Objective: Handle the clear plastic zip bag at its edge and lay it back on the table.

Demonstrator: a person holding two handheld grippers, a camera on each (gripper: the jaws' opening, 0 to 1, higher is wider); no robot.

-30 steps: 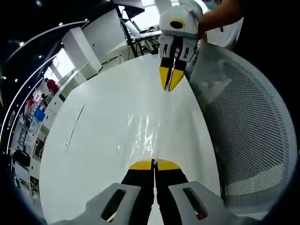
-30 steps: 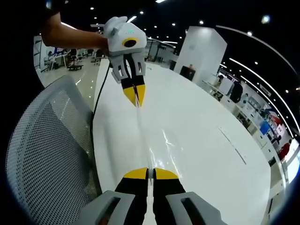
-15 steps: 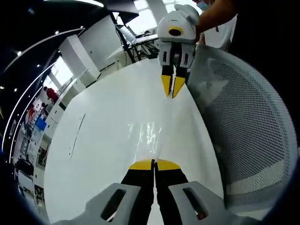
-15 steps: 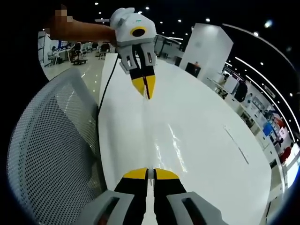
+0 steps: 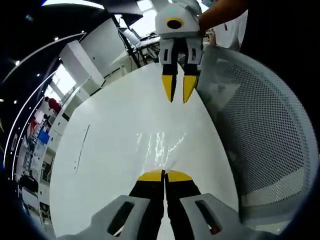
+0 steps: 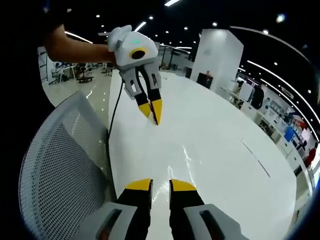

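The clear zip bag (image 5: 161, 146) shows as faint glints over the white table (image 5: 105, 150), stretching up from my left gripper (image 5: 164, 175), which is shut on its near edge. In the left gripper view, my right gripper (image 5: 179, 93) hangs at the far end of the bag with its yellow jaws apart. In the right gripper view, my right gripper (image 6: 160, 185) stands open at the bottom with nothing between its jaws. Ahead of it the left gripper (image 6: 153, 113), held by a person's hand, stays shut on the bag (image 6: 186, 157).
A grey mesh chair back (image 5: 265, 140) stands against the table's edge, and shows again as the chair (image 6: 60, 170). A black cable (image 6: 113, 115) runs along that edge. A thin dark line (image 5: 81, 146) marks the tabletop. Office furniture and people are far behind.
My right gripper has opened and let go of the bag's edge. The bag has slackened toward the table. My left gripper stays shut on its end.
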